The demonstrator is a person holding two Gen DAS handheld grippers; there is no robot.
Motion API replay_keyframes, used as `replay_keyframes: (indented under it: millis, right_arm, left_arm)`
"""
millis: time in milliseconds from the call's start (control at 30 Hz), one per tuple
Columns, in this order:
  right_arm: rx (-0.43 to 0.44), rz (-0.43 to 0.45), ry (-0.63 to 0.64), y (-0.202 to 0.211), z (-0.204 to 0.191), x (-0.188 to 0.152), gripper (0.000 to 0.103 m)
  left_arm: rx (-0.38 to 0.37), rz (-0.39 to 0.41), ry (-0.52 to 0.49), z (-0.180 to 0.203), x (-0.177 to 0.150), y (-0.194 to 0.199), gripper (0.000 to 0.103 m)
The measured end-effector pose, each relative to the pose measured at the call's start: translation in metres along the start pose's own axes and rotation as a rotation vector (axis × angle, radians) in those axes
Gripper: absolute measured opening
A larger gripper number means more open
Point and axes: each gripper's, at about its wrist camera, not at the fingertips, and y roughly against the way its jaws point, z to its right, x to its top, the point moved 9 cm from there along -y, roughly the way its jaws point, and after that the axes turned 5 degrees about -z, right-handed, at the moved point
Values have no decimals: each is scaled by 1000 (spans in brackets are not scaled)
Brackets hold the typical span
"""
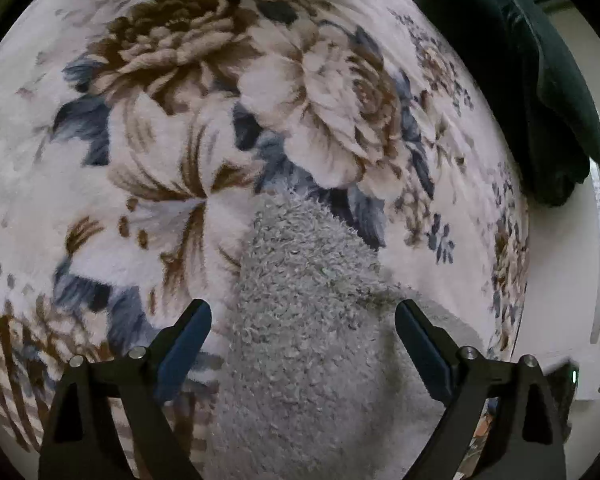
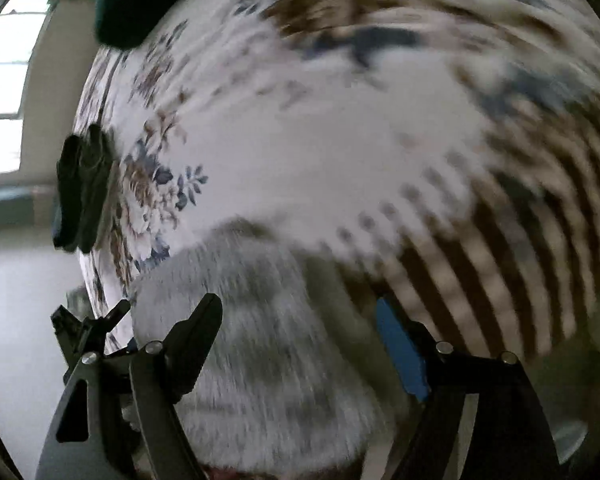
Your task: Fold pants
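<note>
While both grippers hang over the bed, neither holds anything. Left gripper (image 1: 303, 322): jaws spread wide, pads clear of the cloth, with the grey fleece pants (image 1: 300, 300) lying in the gap beneath them. Pants rest on the floral blanket (image 1: 160, 128) as a fuzzy grey bundle, its rounded end pointing away from the camera. Right gripper (image 2: 300, 320): jaws also apart, blue pad visible on the right finger, same grey pants (image 2: 260, 320) below and between the fingers, not pinched. Right wrist view is motion-blurred, so fold edges cannot be made out there. Dark green garment (image 1: 540, 80) sits at the blanket's far right edge, well apart from the pants. Window (image 2: 4, 80) visible at left in the right view.
</note>
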Motion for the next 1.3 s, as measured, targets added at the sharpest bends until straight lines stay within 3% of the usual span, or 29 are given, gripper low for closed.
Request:
replay_keyframes:
  millis: [100, 133, 167, 267, 300, 367, 400, 500, 567, 633, 667, 700, 733, 767, 800, 900, 967, 1033, 1067, 1167, 1233, 1267, 1300]
  right_arm:
    - [66, -159, 67, -49, -18, 14, 79]
    - [35, -165, 120, -60, -22, 19, 48]
    - [-1, -167, 161, -65, -27, 21, 31]
    - [-49, -94, 147, -55, -30, 33, 15]
    - [-75, -37, 134, -46, -27, 40, 0]
    - [-136, 13, 134, -36, -17, 48, 0]
    - [-123, -2, 119, -36, -12, 47, 1]
    - [35, -86, 49, -34, -15, 40, 2]
    - [68, -106, 47, -28, -15, 32, 25]
    - [58, -114, 93, -32, -20, 25, 84]
    - [53, -135, 103, -42, -24, 23, 87]
    - [52, -182, 102, -53, -24, 18, 87]
    - [53, -197, 111, -61, -26, 16, 77]
    - [24, -185, 149, -68, -29, 15, 63]
    - [4, -176, 176, -71, -33, 15, 37]
    - [-90, -68, 223, -57, -46, 27, 17]
    - [-126, 0, 203, -47, -44, 39, 13]
    - [-212, 36, 189, -45, -32, 51, 0]
    - [-219, 26, 175, -49, -27, 54, 0]
    - [-107, -70, 82, -59, -17, 51, 1]
    - [-58, -50, 89, -43, -20, 41, 6]
    - [-44, -41, 96, -34, -22, 36, 13]
    - [-25, -27, 102, -24, -23, 28, 38]
  left_arm:
    - [-6, -22, 9, -3, -2, -10, 94]
    - [-7, -28, 8, -3, -3, -13, 94]
    - [-9, -32, 8, -4, -5, -15, 94]
    - [-28, -43, 23, -8, -9, -19, 94]
    - [-36, -47, 33, -10, -10, -21, 94]
    - [-51, -54, 45, -12, -11, -22, 94]
    - [-53, -58, 50, -12, -11, -21, 94]
    - [-49, -54, 34, -9, -10, -16, 94]
    - [-44, -47, 12, -4, -9, -12, 94]
    - [-38, -43, -7, 2, -7, -11, 94]
    - [-40, -42, -11, 3, -6, -11, 94]
    - [-48, -41, -17, 7, -6, -11, 94]
    - [-49, -43, -21, 9, -5, -13, 94]
    - [-41, -46, -25, 10, -5, -15, 94]
    - [-36, -47, -30, 10, -5, -17, 94]
    - [-25, -58, -33, 6, -6, -22, 94]
    - [-36, -67, -25, 3, -8, -25, 94]
    - [-40, -75, -14, -1, -9, -28, 94]
    - [-46, -80, -1, -3, -9, -29, 94]
    - [-71, -93, 27, -4, -11, -28, 94]
    - [-68, -82, 14, 0, -12, -20, 94]
    - [-65, -73, 3, 2, -12, -16, 94]
    - [-66, -62, -12, 6, -13, -10, 94]
